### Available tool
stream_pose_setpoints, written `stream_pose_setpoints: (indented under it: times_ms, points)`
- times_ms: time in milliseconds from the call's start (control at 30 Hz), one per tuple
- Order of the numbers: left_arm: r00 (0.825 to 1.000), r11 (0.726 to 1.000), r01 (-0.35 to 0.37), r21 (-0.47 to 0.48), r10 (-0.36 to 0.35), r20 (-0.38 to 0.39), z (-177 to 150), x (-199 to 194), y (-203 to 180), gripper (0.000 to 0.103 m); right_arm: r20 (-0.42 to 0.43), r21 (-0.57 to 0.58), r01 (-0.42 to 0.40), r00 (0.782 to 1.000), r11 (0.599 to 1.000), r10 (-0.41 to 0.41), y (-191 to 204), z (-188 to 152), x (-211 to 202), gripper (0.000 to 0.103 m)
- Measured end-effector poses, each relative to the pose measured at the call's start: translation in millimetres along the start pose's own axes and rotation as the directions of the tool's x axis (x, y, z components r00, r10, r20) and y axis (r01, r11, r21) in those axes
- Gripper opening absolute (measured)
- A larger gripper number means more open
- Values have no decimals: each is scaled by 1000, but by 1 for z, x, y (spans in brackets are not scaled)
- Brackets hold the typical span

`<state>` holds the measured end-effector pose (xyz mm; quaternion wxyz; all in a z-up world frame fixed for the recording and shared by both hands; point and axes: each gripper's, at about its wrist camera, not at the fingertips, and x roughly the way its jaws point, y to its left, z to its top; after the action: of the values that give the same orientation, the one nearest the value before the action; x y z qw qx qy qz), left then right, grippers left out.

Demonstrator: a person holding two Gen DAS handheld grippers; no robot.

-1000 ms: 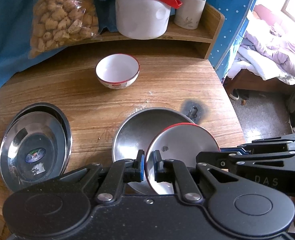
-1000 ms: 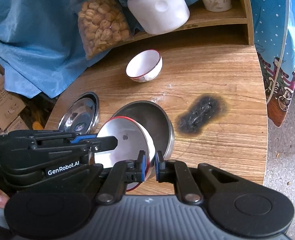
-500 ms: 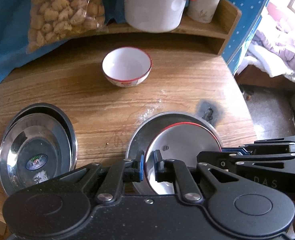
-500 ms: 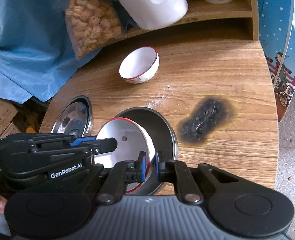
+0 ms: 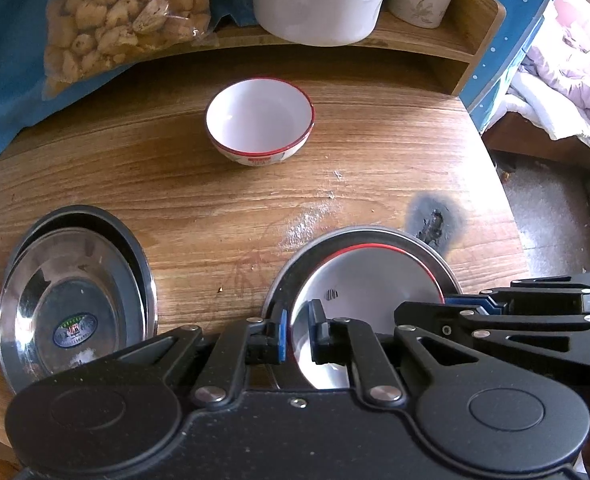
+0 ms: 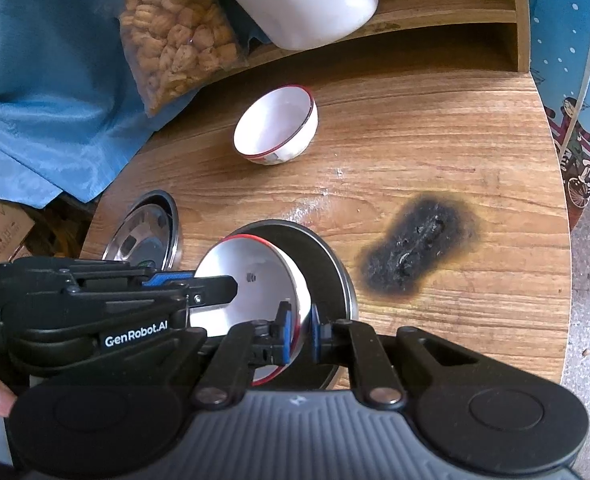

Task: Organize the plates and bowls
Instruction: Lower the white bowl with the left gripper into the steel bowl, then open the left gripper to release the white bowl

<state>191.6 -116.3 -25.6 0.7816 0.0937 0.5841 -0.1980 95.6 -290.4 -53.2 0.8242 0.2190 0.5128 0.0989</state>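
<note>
Both grippers point steeply down at the table (image 5: 375,168). The left gripper (image 5: 298,334) and right gripper (image 6: 299,334) each pinch the rim of the red-edged plate (image 5: 371,280), from its nine and three o'clock sides. The plate sits tilted inside a steel pan (image 6: 327,264). A white bowl (image 5: 259,121) stands at twelve o'clock, stacked steel dishes (image 5: 71,300) at nine, a burn mark (image 6: 415,256) at two. "GenRobot.AI" marks the left gripper.
</note>
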Motion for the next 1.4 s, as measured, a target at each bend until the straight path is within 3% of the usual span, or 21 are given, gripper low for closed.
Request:
stream_pose_setpoints:
  times_ms: [300, 733, 1100, 1267, 1400]
  points:
    - [1000, 1000, 0, -24, -1, -10, -1, 2, 1, 12, 6, -16, 11, 1000, 1000, -11, 2, 2, -1, 14]
    - [1000, 1000, 7, -18, -7, 11, 1, -5, 0, 17, 40, -34, 35, 999, 999, -34, 6, 4, -7, 26]
    - [995, 998, 62, -13, -61, 75, 0, -21, 9, 39, 97, -56, 52, 994, 997, -46, 15, 3, -19, 26]
    - [988, 996, 88, -24, -84, 129, 0, -37, 17, 42, 175, -62, 94, 981, 994, -82, 23, 1, -37, 26]
    - [983, 996, 86, -29, -79, 167, 0, -47, 24, 64, 218, -29, 110, 971, 994, -101, 23, -2, -44, 26]
